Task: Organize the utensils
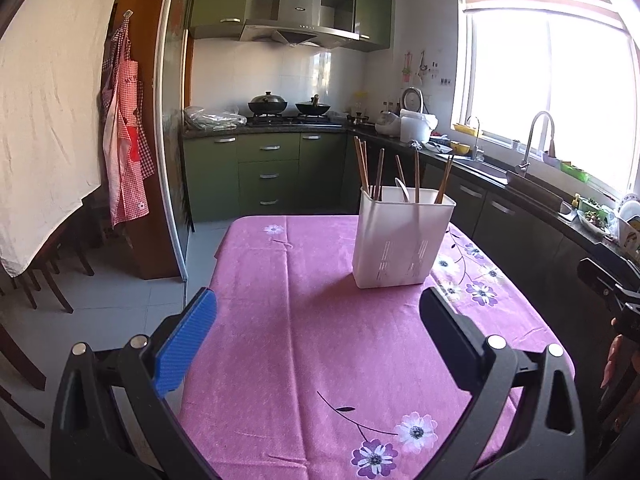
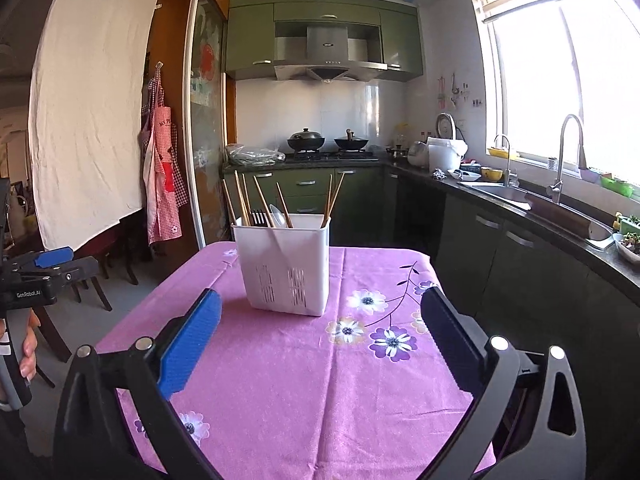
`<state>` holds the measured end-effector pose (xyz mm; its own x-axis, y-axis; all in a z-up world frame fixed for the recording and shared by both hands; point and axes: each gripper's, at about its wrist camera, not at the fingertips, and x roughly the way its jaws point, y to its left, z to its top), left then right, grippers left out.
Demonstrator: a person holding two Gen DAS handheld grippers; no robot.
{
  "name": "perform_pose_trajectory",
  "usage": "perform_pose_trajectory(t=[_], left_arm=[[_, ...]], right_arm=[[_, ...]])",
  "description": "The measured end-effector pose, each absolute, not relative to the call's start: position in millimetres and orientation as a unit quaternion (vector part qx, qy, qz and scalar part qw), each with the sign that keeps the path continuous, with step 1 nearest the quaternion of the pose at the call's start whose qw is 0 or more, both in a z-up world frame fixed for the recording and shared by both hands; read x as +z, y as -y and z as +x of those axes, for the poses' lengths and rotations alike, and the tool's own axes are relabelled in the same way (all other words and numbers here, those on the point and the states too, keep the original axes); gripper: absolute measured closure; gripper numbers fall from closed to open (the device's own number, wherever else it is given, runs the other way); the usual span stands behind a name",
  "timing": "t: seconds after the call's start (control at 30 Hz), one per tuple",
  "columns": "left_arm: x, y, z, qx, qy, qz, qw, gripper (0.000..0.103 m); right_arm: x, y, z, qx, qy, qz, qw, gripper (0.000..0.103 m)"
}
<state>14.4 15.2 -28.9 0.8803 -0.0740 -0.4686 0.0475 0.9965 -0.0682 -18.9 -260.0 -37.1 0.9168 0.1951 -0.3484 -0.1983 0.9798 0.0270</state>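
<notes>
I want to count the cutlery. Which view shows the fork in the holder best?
The right wrist view: the dark fork tines show above the holder rim, between chopsticks. In the left wrist view the holder shows chopsticks and a spoon, but no fork can be made out.

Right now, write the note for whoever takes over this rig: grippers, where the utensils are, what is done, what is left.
Left gripper: open, nothing between the fingers, held over the near part of the table.
Right gripper: open and empty, pointing at the holder.
White utensil holder: upright on the pink flowered tablecloth, toward the far end of the table.
In it: wooden chopsticks, a black fork and a white spoon, all standing upright.
Done: no utensil lies loose on the cloth in either view.
Left: apparently nothing to collect; check which compartment each utensil stands in, since the views do not show that clearly.
</notes>
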Motion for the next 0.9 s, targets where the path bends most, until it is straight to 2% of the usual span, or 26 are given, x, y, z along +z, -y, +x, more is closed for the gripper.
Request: perform_pose_trajectory(t=[0.9], left_arm=[[-15,-20,-14,-0.021,-0.228,-0.022,0.973,0.007]], right_arm=[[-19,263,-45,0.114,-0.17,0.005,0.979,0.005]])
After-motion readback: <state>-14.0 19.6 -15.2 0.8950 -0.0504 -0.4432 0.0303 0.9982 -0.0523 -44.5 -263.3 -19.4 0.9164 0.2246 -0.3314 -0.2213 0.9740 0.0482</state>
